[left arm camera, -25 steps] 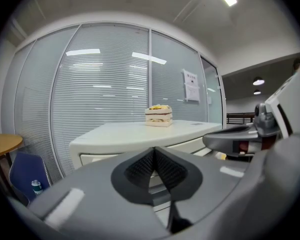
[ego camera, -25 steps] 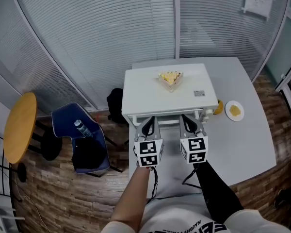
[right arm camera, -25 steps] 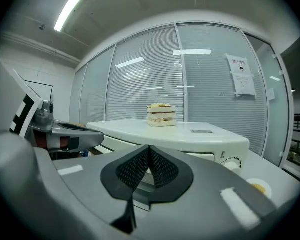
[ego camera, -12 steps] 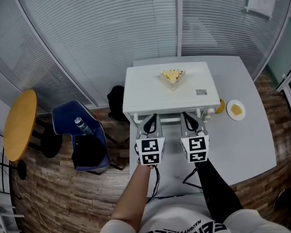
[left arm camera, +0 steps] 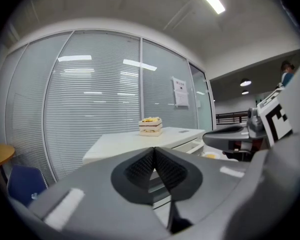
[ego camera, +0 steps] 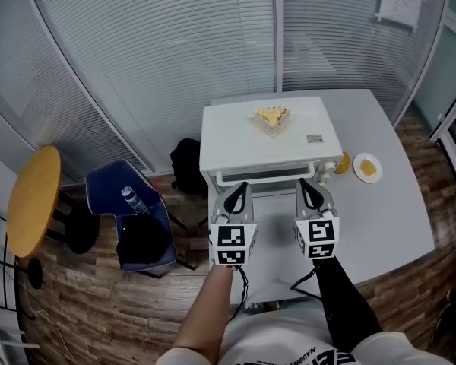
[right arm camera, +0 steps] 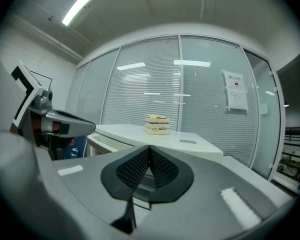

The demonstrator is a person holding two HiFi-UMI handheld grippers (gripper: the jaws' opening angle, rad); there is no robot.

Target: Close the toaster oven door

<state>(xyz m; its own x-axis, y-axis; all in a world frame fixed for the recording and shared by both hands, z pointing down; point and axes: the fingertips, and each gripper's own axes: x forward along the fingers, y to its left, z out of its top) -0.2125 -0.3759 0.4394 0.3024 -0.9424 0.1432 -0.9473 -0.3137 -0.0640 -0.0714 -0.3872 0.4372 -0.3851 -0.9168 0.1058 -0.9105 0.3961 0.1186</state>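
A white toaster oven [ego camera: 270, 139] stands on the grey table [ego camera: 380, 219]. Its door [ego camera: 264, 176] faces me and lies close against the body, seen only as a narrow strip with a handle. Whether it is fully shut I cannot tell. My left gripper [ego camera: 238, 189] and right gripper [ego camera: 310, 188] hover side by side just in front of the door, both shut and empty. In the left gripper view the pads [left arm camera: 154, 151] meet, with the oven [left arm camera: 140, 141] beyond. The right gripper view shows the same [right arm camera: 149, 149], with the oven [right arm camera: 155, 136] behind.
A boxed sandwich [ego camera: 271, 117] sits on the oven's top. A small plate of yellow food [ego camera: 367, 168] lies to the oven's right. A blue chair [ego camera: 129, 219] holding a bottle, a black bag [ego camera: 185, 166] and a round wooden table [ego camera: 32, 200] stand at the left. Blinds cover the glass wall behind.
The oven's front strip looks narrower, with the door closer to the body. Both grippers have drawn back a little toward me, and the right one sits slightly further right.
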